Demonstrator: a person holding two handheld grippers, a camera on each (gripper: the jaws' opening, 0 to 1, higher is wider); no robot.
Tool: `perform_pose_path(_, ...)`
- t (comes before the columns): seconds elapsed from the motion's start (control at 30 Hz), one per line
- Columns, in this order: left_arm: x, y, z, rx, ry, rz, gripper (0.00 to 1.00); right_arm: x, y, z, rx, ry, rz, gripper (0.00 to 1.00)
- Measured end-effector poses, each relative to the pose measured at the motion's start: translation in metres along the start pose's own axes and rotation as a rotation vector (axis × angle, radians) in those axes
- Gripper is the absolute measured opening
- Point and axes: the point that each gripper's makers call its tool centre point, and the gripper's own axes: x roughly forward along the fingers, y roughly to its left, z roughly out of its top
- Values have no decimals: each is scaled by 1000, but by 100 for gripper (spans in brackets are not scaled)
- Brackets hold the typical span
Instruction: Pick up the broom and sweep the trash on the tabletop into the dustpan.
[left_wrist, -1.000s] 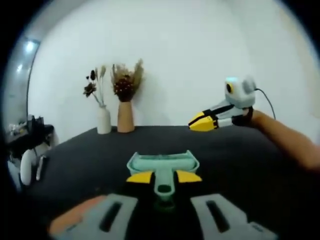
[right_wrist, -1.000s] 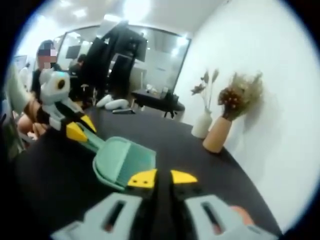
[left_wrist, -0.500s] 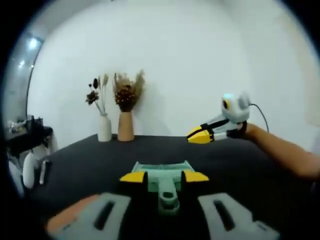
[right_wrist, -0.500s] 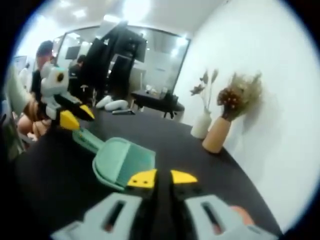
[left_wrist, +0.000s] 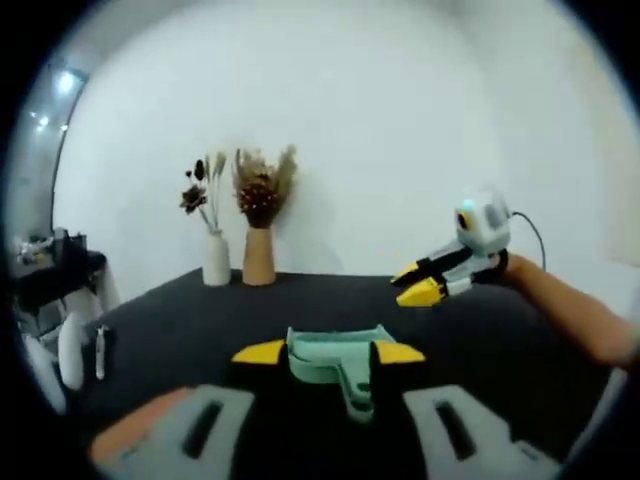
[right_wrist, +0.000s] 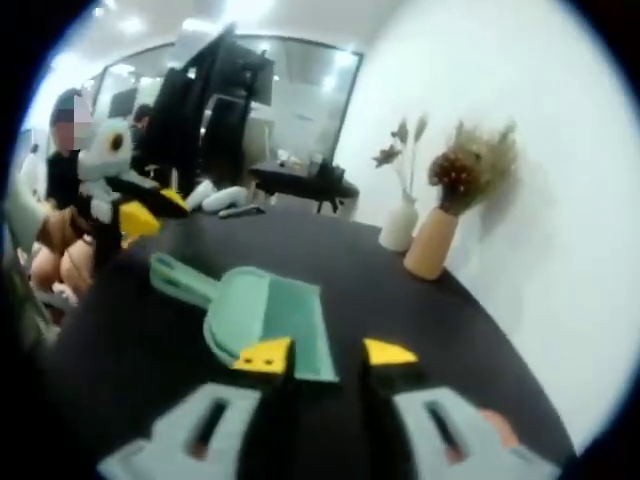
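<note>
The mint-green plastic dustpan (right_wrist: 265, 317) with a stubby handle lies flat on the black counter (right_wrist: 400, 310), between the spread, empty left gripper (left_wrist: 328, 352) jaws; the right gripper (right_wrist: 325, 354), beside it, is likewise parted and empty.

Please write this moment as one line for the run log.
left gripper: open, off handle | right gripper: open, empty | pale green plastic dustpan: flat on black tabletop | broom: not seen

No text, label, brand, number or sign can be read anywhere in either view.

Dustpan (right_wrist: 262, 318) front edge behind right tool (right_wrist: 325, 355)
</note>
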Motion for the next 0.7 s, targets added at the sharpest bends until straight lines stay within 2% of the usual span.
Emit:
perform_pose_path(0.13, -1, -4, -2, 3, 6, -26, 37, -22, 9, 2, 12, 16, -52, 28)
perform_pose_path(0.3, -7, -16, 3, -6, -12, -82, 43, -54, 25, 15, 37, -13, -87, 33)
perform_pose_path(0.43, -8, -26, 5, 25, -15, -110, 47, -77, 37, 23, 71, -21, -118, 44)
perform_pose_path(0.5, -9, -31, 7, 36, -24, -133, 51, -87, 44, 25, 57, -17, -130, 50)
perform_pose_path(0.7, -10, -48, 11, 78, -32, -212, 68, -115, 57, 24, 79, -8, -173, 77)
